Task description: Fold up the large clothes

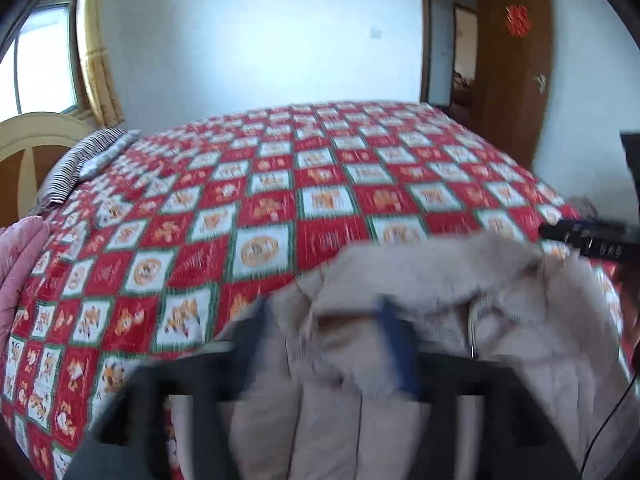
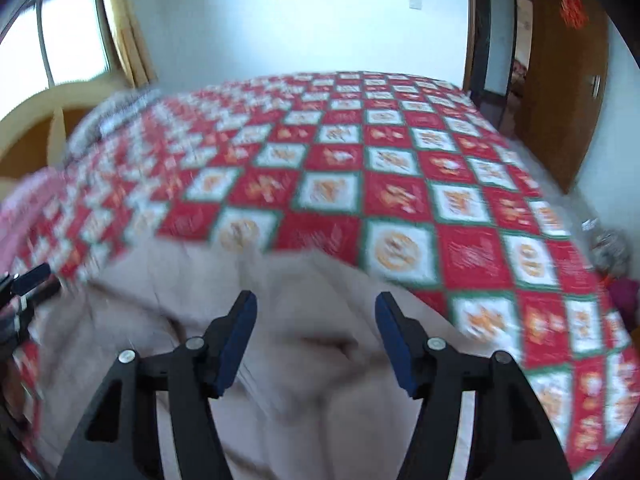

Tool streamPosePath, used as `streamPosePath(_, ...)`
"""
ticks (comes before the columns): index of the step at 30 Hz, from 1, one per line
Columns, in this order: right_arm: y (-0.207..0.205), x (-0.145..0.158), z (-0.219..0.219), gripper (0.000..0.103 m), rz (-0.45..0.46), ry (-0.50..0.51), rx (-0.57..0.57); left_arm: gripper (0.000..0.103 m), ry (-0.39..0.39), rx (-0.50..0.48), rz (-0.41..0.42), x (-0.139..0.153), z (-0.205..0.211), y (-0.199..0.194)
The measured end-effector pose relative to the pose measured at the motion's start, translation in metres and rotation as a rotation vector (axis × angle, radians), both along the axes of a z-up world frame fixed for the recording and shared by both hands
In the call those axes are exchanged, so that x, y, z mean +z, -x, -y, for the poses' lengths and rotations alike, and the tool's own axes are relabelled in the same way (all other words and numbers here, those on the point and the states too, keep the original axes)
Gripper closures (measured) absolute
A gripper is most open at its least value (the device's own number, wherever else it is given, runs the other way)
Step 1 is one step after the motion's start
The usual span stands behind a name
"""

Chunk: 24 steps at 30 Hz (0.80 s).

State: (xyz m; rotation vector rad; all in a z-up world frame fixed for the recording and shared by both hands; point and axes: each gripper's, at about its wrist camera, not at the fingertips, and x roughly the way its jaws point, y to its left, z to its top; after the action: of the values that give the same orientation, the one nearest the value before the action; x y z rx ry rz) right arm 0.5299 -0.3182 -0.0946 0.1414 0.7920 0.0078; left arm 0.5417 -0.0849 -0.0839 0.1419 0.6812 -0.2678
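I am looking down and forward from both grippers over a bed (image 1: 304, 184) covered by a red, white and green checked quilt (image 2: 400, 200). The thing to fold, a beige padded jacket (image 1: 420, 280), lies bunched on the near edge of the quilt, filling the 5 to 7 o'clock part of both views. In the right wrist view my right gripper (image 2: 316, 344) hangs just above the jacket (image 2: 304, 320) with its blue-padded fingers (image 2: 240, 344) standing apart and nothing pressed between them; the cloth lies below the gap, not clamped. In the left wrist view my left gripper (image 1: 328, 344) is badly blurred: I make out one blue pad (image 1: 394, 344) near centre and a dark smear at 7 o'clock, so the fingers look spread wide with the jacket under them, loose. At 3 o'clock in that view the right gripper (image 1: 588, 238) pokes in as a black bar at the jacket's far right edge. At 9 o'clock in the right wrist view the left gripper (image 2: 28, 280) shows at the jacket's left edge. A pink blanket (image 1: 20, 264) sits at 9 o'clock, a striped pillow (image 1: 76, 164) at 10 o'clock by the headboard (image 1: 36, 136), a window (image 1: 44, 52) at 10 o'clock, and a brown door (image 1: 516, 72) at 2 o'clock.
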Motion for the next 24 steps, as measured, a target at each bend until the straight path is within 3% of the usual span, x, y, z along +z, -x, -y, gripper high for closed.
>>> streamPosePath(1, -0.011, -0.003, 0.001, 0.038, -0.004, -0.03, -0.023, 0.009, 0.017, 0.049, 0.049, 0.006, 0.005, -0.011)
streamPosePath(4, -0.041, -0.014, -0.006, 0.038, -0.027, -0.048, -0.05, 0.009, 0.032, 0.061, 0.041, 0.004, 0.027, -0.048)
streamPosePath(6, -0.052, -0.02, -0.01, 0.038, -0.04, -0.026, -0.055, 0.009, -0.005, 0.089, 0.03, -0.008, 0.043, -0.069)
streamPosePath(9, -0.065, -0.035, -0.012, 0.038, -0.092, -0.022, -0.05, 0.009, -0.127, 0.09, -0.044, -0.045, 0.067, -0.093)
streamPosePath(10, -0.066, -0.041, -0.013, 0.039, -0.115, -0.018, -0.044, 0.009, -0.165, 0.1, -0.081, -0.061, 0.069, -0.096)
streamPosePath(13, -0.061, -0.056, -0.012, 0.038, -0.163, 0.017, -0.015, 0.009, -0.176, 0.084, -0.17, -0.093, 0.063, -0.092)
streamPosePath(17, -0.052, -0.068, -0.011, 0.038, -0.18, 0.016, -0.001, 0.009, -0.128, 0.085, -0.171, -0.098, 0.054, -0.086)
streamPosePath(24, -0.046, -0.083, -0.014, 0.037, -0.194, 0.029, 0.0, 0.007, -0.154, 0.08, -0.159, -0.112, 0.06, -0.081)
